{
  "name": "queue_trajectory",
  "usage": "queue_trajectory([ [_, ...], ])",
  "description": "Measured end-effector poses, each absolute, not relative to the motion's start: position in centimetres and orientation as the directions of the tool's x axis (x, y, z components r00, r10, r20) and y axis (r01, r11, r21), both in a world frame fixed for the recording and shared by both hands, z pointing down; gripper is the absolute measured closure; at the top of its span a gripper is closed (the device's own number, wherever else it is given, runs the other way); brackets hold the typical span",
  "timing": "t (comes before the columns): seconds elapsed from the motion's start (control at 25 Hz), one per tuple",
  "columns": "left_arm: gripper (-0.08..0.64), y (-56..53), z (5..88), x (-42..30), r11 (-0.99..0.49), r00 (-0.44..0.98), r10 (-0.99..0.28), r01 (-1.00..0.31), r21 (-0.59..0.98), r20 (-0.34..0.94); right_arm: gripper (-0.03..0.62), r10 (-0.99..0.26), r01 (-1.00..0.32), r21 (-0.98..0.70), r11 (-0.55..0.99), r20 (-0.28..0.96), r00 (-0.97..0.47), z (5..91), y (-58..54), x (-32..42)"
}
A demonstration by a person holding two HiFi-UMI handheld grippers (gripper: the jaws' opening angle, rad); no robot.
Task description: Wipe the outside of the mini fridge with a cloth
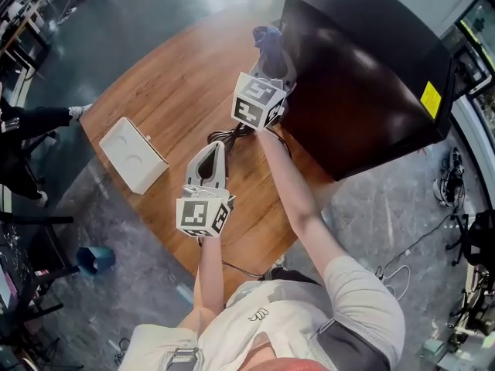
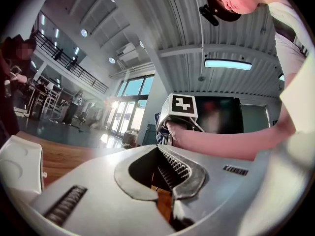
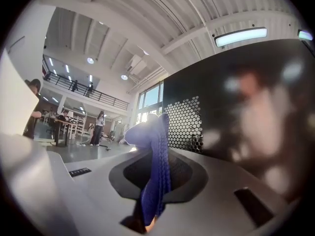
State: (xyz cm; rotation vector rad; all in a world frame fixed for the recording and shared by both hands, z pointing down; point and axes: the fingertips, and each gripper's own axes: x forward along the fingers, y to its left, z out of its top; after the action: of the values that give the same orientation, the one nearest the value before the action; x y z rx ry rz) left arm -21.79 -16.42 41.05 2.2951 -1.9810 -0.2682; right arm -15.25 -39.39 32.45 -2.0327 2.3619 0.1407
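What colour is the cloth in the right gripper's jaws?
The cloth is dark blue, clearest in the right gripper view.

This is a big, tall work hall, like a lab. It has a high ribbed roof (image 3: 162, 14) with long lights (image 3: 241, 36), an upstairs walkway (image 3: 83, 91), tall windows (image 2: 129, 90), people at desks (image 3: 59, 124), and cables (image 1: 398, 273) on the grey floor (image 1: 371, 207).

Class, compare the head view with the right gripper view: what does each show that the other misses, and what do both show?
Head view only: the wooden table, the left tool and the yellow sticker on the black mini fridge. Right gripper view only: the fridge's honeycomb vent and the right tool with jaws clamped on the blue cloth. Both: the fridge and the cloth.
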Motion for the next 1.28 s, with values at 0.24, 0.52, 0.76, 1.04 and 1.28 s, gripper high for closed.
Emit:
queue_trajectory([
  [0.24, 0.555, -16.8, 40.3, -20.8, -0.168, 0.155, -0.985, -0.965, 0.199, -0.078, 0.531, -0.989, -0.992, 0.050, 0.114, -0.090, -0.118, 31.9, -38.8, -14.0],
  [0.52, 0.555, -16.3, 38.8, -19.7, -0.193, 0.172, -0.978, -0.958, 0.211, -0.113, 0.531, -0.990, -0.995, 0.051, 0.086, -0.106, -0.091, 31.4, -36.6, -11.3],
  [0.76, 0.555, -15.5, 37.4, -18.0, -0.225, 0.200, -0.970, -0.954, 0.199, -0.139, 0.531, -0.993, -0.998, 0.041, 0.046, -0.106, -0.050, 31.4, -34.4, -8.0],
  [1.04, 0.555, -14.2, 35.9, -15.9, -0.271, 0.244, -0.957, -0.946, 0.176, -0.158, 0.531, -0.992, -0.999, 0.037, -0.010, -0.122, 0.006, 30.8, -31.0, -3.5],
  [1.28, 0.555, -14.3, 35.3, -12.7, -0.315, 0.289, -0.944, -0.933, 0.172, -0.161, 0.531, -0.990, -0.998, 0.039, -0.048, -0.137, 0.043, 30.2, -28.3, 1.2],
])
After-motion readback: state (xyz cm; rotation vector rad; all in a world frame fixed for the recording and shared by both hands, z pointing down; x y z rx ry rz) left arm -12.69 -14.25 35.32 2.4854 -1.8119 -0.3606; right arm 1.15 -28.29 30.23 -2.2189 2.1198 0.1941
